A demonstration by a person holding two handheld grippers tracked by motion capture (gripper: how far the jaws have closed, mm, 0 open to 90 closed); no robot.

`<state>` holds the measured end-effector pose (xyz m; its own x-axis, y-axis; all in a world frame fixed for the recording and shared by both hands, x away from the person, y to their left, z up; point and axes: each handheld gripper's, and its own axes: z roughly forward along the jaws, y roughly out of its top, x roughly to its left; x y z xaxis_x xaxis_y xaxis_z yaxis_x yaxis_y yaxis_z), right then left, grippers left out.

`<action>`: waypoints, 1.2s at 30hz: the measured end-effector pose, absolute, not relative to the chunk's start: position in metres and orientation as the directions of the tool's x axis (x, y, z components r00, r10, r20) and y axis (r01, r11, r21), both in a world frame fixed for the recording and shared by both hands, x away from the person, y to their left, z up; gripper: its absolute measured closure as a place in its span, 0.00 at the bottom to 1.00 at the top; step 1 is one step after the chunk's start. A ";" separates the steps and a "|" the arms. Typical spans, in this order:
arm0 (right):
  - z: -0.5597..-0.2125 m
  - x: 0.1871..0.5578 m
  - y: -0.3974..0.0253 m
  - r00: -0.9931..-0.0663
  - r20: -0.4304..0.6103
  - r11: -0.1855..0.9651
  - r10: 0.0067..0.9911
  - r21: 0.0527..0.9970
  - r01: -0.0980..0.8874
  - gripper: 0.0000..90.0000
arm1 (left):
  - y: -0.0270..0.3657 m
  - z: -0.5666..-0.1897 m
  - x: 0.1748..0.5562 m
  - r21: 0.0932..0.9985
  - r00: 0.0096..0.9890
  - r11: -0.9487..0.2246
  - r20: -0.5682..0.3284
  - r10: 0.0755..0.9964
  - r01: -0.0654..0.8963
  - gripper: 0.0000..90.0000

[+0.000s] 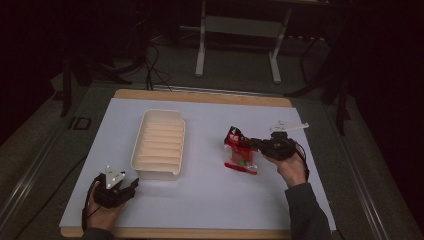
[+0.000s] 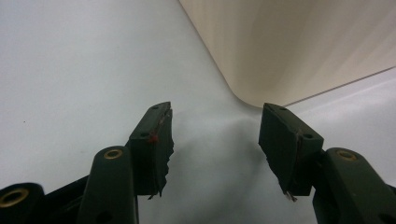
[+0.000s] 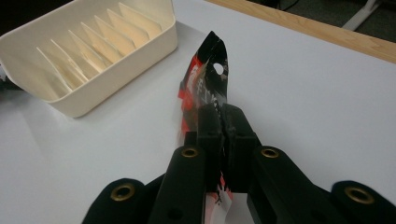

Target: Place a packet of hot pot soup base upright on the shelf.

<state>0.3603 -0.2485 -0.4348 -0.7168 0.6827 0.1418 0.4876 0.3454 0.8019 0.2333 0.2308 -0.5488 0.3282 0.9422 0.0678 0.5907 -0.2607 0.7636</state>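
Right gripper view: right claw (image 3: 227, 122) clamped on red-black packet (image 3: 208, 74), rack (image 3: 88, 56) well apart.

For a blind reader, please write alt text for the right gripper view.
The right gripper is shut on a red and black packet, held over a white table. A cream bin with dividers stands at the upper left.

Left gripper (image 1: 131, 186): black two-jaw body, brass-ringed screw holes, ragged-edged jaw pads, grey three-cornered plate on top, black trailing cable. Right gripper (image 1: 246, 143): same black build, pale plate, cable. Dark grey sleeve (image 1: 306, 210) on the right forearm.
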 end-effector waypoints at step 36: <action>-0.427 0.360 -0.226 -0.779 0.145 0.349 0.611 0.833 0.430 0.97 | 0.230 -0.549 0.234 0.758 0.339 -0.269 0.068 0.938 0.594 0.47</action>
<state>0.3597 -0.2261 -0.4272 -0.7785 0.6105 0.1455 0.4296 0.3495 0.8326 0.2342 0.2301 -0.5493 0.3393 0.9383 0.0675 0.5935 -0.2692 0.7585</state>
